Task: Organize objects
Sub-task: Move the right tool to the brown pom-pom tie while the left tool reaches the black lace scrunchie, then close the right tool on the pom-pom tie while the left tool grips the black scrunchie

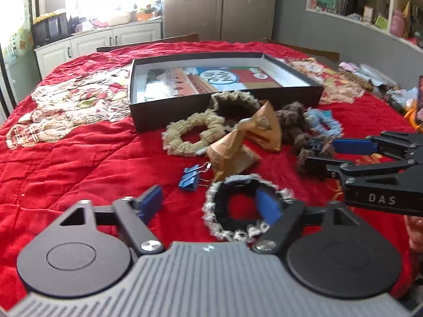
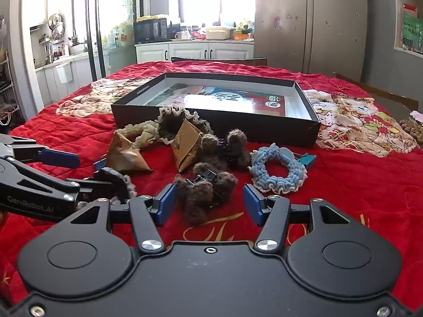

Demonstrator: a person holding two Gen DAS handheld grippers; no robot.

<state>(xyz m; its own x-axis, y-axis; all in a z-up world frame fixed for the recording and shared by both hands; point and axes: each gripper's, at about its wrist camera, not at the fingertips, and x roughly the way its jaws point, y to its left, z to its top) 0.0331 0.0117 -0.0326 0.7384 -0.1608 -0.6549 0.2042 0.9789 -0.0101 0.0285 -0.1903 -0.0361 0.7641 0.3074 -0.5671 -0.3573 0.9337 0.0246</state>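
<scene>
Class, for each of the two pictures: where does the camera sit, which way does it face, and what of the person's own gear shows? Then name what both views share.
Left wrist view: sits on the left hand-held gripper, facing across the red bedspread at the black scrunchie; the right hand-held gripper enters at right.
Right wrist view: sits on the right hand-held gripper, facing the brown furry clip; the left one enters at left.
Shared: the open black box and blue scrunchie.

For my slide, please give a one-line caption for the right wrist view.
Right tongs open around a brown fuzzy hair clip on the red quilt, before a black box.
</scene>
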